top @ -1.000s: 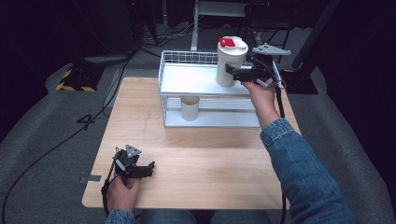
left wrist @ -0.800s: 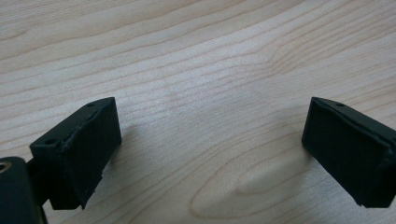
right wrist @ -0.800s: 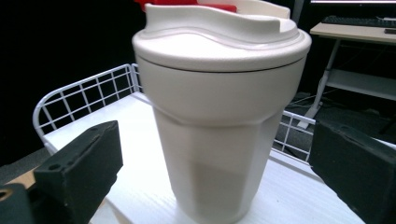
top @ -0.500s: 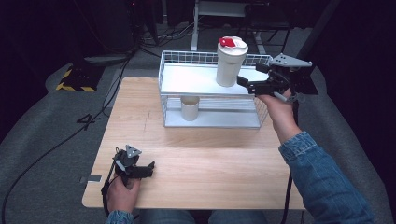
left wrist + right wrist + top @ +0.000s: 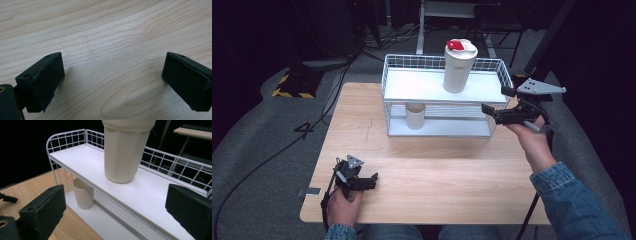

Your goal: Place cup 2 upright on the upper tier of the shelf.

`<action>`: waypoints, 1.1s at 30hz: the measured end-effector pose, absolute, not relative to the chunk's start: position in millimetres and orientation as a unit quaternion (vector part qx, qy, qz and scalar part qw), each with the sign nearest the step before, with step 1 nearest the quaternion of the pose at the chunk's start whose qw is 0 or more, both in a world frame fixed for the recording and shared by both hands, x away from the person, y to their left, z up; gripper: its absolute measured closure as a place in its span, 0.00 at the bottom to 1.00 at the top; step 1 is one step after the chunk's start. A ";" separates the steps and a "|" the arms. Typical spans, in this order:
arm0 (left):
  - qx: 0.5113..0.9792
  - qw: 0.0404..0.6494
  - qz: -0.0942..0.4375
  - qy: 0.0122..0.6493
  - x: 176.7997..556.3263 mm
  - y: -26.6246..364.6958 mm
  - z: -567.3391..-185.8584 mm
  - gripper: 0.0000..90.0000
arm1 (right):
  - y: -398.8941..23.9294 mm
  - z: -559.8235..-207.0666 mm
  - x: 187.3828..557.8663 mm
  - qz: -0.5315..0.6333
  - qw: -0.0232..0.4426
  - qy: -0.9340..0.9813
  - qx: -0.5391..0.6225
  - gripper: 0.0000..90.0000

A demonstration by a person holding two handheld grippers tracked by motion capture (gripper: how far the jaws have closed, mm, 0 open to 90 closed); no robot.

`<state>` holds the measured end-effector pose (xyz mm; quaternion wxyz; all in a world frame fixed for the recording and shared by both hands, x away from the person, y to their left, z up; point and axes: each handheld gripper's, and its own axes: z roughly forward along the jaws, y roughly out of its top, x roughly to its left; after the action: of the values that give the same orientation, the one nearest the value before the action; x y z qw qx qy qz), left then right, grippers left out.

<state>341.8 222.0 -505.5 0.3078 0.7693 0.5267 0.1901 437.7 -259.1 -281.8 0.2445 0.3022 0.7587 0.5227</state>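
Note:
A tall cream tumbler (image 5: 458, 67) with a red and white lid stands on the upper shelf of a white wire rack (image 5: 412, 89). On the lower shelf is a small cream cup (image 5: 415, 116). My right gripper (image 5: 493, 113) hovers at the rack's right end, pointing left. It is open, its jaws have just been closing a little, and nothing is between them. In the right gripper view the tumbler (image 5: 126, 152) and the cup (image 5: 83, 195) lie beyond the open right gripper (image 5: 112, 215). My left gripper (image 5: 368, 180) rests open near the table's front left, and the left gripper view shows it (image 5: 112, 82) over bare wood.
The rack (image 5: 82, 161) stands at the back middle of the wooden table (image 5: 437, 170). Dark floor, cables and a yellow-black striped block (image 5: 292, 85) lie beyond the table's edges. A metal stand leg (image 5: 557, 30) rises behind the right hand.
My right gripper has drawn away from the tumbler, moving right and toward the near side, to the rack's right end. The left gripper has stayed put.

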 end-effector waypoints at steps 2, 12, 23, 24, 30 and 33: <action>0.769 0.308 0.190 0.527 341.8 222.0 -505.5 0.05 | -264.2 -285.0 431.9 0.517 0.249 0.757 0.311 0.07; 0.769 0.308 0.191 0.527 341.8 222.0 -505.5 0.05 | -285.8 -310.0 411.4 0.503 0.247 0.764 0.319 0.12; 0.769 0.308 0.191 0.527 341.8 222.0 -505.5 0.05 | -305.6 -362.3 398.4 0.458 0.206 0.780 0.373 0.17; 0.769 0.308 0.191 0.527 341.8 222.0 -505.5 0.05 | -306.9 -366.9 398.4 0.452 0.206 0.782 0.376 0.17; 0.769 0.308 0.190 0.527 341.8 222.0 -505.6 0.05 | -312.6 -390.4 396.9 0.436 0.201 0.787 0.389 0.17; 0.769 0.308 0.190 0.527 341.8 222.0 -505.5 0.05 | -315.9 -406.7 395.4 0.422 0.202 0.791 0.394 0.17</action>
<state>341.8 222.0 -505.5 0.3078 0.7692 0.5266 0.1905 395.4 -315.9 -406.7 0.2020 0.3943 0.7910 0.4220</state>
